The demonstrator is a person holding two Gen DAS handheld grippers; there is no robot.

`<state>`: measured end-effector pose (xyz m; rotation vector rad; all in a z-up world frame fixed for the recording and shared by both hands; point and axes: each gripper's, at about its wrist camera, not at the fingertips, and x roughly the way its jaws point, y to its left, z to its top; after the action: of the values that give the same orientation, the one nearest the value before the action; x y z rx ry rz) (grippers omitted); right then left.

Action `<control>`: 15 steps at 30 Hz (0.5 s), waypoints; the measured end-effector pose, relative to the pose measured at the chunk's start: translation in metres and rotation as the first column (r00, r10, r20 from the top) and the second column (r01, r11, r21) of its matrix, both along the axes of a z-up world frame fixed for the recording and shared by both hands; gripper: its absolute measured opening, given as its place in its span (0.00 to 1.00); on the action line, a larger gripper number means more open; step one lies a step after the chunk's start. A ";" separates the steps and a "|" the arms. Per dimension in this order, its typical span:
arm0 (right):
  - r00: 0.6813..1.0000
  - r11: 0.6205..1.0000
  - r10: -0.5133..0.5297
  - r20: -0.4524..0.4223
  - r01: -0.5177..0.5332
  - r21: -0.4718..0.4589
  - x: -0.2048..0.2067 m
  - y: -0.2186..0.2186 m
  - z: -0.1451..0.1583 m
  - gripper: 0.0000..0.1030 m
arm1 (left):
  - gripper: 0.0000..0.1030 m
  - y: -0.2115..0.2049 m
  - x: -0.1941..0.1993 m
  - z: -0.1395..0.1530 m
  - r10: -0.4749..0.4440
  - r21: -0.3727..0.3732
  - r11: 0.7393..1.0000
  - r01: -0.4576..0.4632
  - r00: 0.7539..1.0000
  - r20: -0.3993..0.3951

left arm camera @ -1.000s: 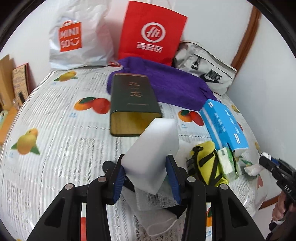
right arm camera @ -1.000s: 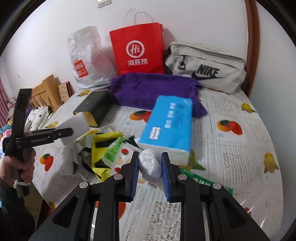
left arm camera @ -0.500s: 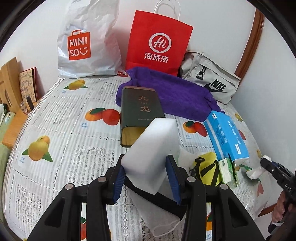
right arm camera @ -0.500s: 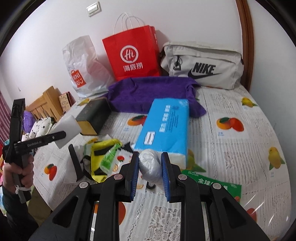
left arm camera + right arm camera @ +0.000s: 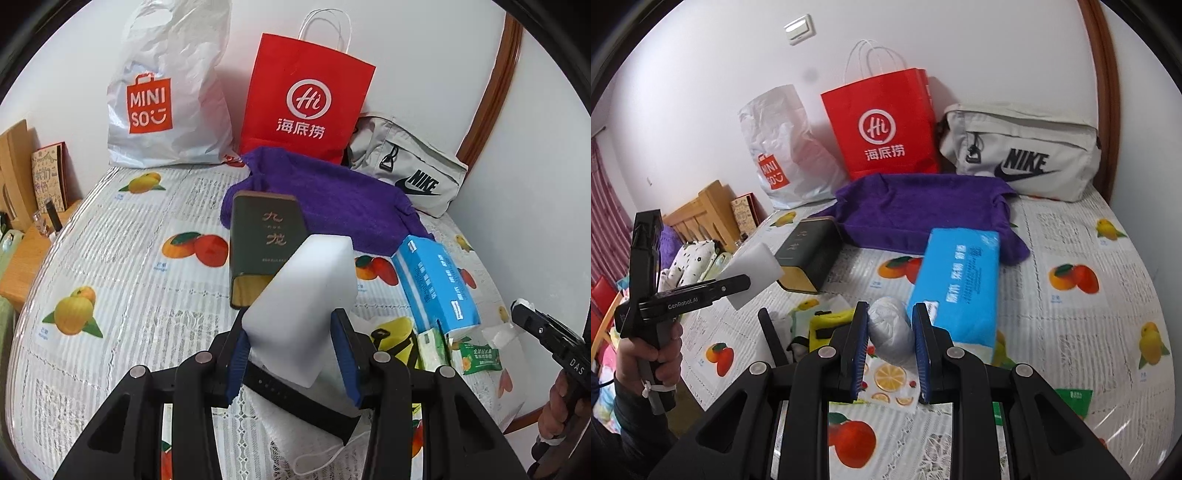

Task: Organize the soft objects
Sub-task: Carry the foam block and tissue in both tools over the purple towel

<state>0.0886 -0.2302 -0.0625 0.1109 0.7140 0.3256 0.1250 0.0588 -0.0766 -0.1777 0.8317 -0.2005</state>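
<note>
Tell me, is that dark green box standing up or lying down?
Lying down. The dark green box rests on its broad side on the tablecloth, its gold end facing the camera.

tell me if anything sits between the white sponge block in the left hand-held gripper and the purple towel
Yes. The dark green tin box lies on the table right in front of the white sponge block, its far end at the purple towel.

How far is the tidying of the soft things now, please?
Done: nothing looks sorted yet. In hand: the left gripper holds a white sponge, and the right gripper holds a grey wad, both above the table. Left: the yellow pouch, small packets, a face mask and the purple towel still lie loose there.
</note>
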 end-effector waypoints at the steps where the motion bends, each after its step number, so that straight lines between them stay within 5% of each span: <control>1: 1.000 1.000 0.000 0.002 0.000 -0.003 0.002 0.001 0.002 0.23 | 0.40 0.000 0.001 0.002 -0.002 0.001 1.000 0.002 1.000 0.001; 15: 0.998 0.997 -0.056 0.033 0.058 -0.050 0.036 -0.016 0.024 0.23 | 0.40 -0.004 0.040 0.029 -0.004 0.025 1.000 0.003 1.000 0.019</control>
<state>0.1250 -0.2458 -0.0384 0.0779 0.6862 0.2538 0.1655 0.0543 -0.0476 -0.1503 0.8150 -0.1946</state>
